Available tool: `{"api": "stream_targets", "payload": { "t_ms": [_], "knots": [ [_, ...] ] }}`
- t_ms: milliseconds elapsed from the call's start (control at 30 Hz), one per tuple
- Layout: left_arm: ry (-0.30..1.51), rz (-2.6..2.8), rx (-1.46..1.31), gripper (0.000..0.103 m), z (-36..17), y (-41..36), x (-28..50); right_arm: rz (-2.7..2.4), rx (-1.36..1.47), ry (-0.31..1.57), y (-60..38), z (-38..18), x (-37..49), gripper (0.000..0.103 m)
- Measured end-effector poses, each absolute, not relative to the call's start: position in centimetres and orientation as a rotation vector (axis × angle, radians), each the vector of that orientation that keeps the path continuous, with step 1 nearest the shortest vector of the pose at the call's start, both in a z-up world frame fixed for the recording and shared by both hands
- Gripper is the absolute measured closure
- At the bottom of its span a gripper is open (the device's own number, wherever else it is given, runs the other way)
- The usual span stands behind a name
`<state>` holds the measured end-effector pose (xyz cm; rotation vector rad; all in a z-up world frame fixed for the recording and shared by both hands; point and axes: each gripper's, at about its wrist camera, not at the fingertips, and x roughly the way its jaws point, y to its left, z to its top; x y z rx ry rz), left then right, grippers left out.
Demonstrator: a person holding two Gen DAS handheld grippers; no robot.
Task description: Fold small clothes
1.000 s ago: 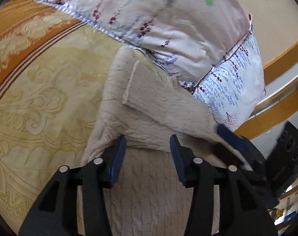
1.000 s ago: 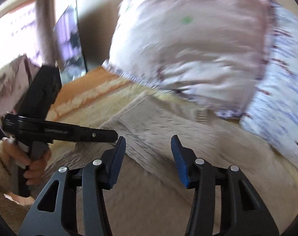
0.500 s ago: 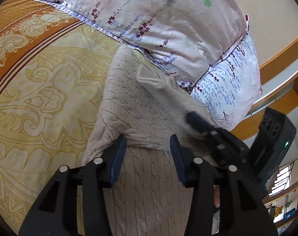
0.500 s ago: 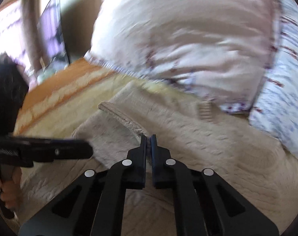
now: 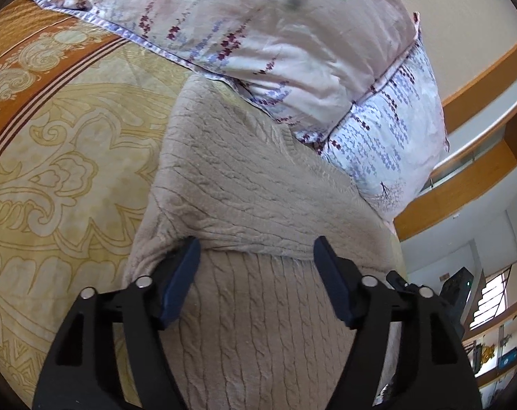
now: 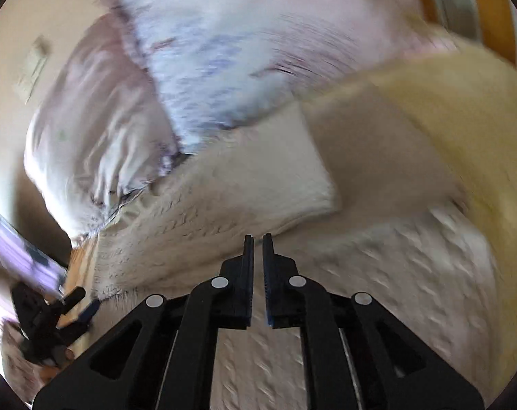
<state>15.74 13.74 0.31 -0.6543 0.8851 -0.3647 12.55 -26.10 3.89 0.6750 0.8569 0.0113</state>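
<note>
A beige cable-knit sweater (image 5: pixel 251 184) lies on the bed, its top part folded over the lower part. My left gripper (image 5: pixel 258 273) is open and rests low over the fold edge, one finger on each side. In the blurred right wrist view my right gripper (image 6: pixel 257 239) has its jaws nearly together, with a narrow gap and nothing visibly between them. It hovers over the sweater (image 6: pixel 224 218). The left gripper (image 6: pixel 53 311) shows at the lower left of that view.
The bed has a yellow and orange patterned cover (image 5: pixel 53 171). Two floral pillows (image 5: pixel 258 34) lie right behind the sweater and touch its far edge. A wooden headboard (image 5: pixel 480 177) and shelves stand at the right.
My right gripper closed, dragged the sleeve across the sweater, and swung away to the right; the sleeve no longer lies on top. My left gripper stayed in place and opened wider.
</note>
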Motion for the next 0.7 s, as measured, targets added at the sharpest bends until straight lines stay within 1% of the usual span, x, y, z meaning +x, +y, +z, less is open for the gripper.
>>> {"api": "stream_targets", "payload": {
  "t_ms": [33,67,100,167,233,300,333,433,467,500,600,700],
  "knots": [
    [0.885,-0.366,-0.644,0.03,0.4,13.6,15.7,0.011,0.722,0.835,-27.2,4.2,12.6,0.072],
    [0.885,-0.366,-0.638,0.03,0.4,13.5,15.7,0.009,0.737,0.822,-27.6,4.4,12.7,0.052],
    [0.886,-0.367,-0.633,0.028,0.4,13.4,15.7,-0.002,0.751,0.808,-28.2,4.7,12.9,0.049],
    [0.886,-0.369,-0.631,0.027,0.4,13.3,15.6,-0.017,0.77,0.819,-28.8,4.6,13.7,0.05],
    [0.887,-0.374,-0.635,0.027,0.4,13.4,15.6,-0.051,0.78,0.857,-29.2,3.8,14.8,0.052],
    [0.889,-0.378,-0.64,0.027,0.3,13.5,15.7,-0.06,0.797,0.888,-29.6,2.9,15.0,0.06],
    [0.89,-0.38,-0.643,0.027,0.3,13.5,15.7,-0.061,0.804,0.904,-29.8,2.5,15.3,0.061],
    [0.892,-0.386,-0.645,0.027,0.2,13.6,15.8,-0.053,0.786,0.91,-29.4,1.9,15.6,0.073],
    [0.892,-0.389,-0.647,0.027,0.2,13.7,15.8,-0.04,0.776,0.909,-29.1,1.9,15.7,0.092],
    [0.892,-0.392,-0.649,0.026,0.2,13.7,15.8,-0.009,0.781,0.897,-28.9,2.1,15.7,0.095],
    [0.893,-0.395,-0.655,0.026,0.2,13.7,15.8,-0.001,0.717,0.781,-28.5,4.7,14.4,0.096],
    [0.893,-0.399,-0.661,0.026,0.2,13.8,15.7,-0.026,0.698,0.748,-28.6,5.6,12.9,0.096]
  ]
}}
